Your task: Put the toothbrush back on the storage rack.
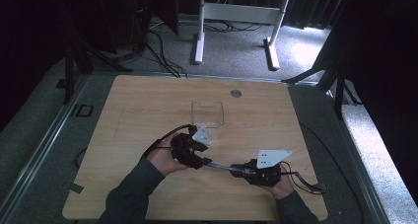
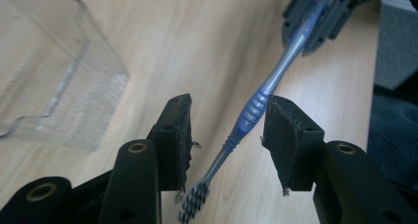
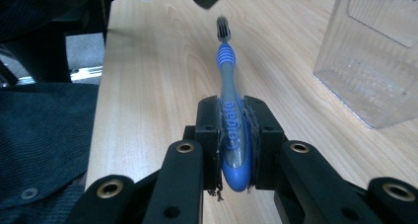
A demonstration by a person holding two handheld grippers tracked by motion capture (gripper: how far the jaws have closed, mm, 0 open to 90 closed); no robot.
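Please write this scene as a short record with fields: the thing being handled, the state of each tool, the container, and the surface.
handled thing: blue and grey toothbrush, lifted off the table
right tool: shut on the toothbrush handle, near its thick end
left tool: open; the brush neck lies between its jaws, pads apart from it
brush head: bristles point toward the left tool
container: clear plastic box, upright, nothing visible inside
container position: beyond both tools, apart from them
surface: light wooden table
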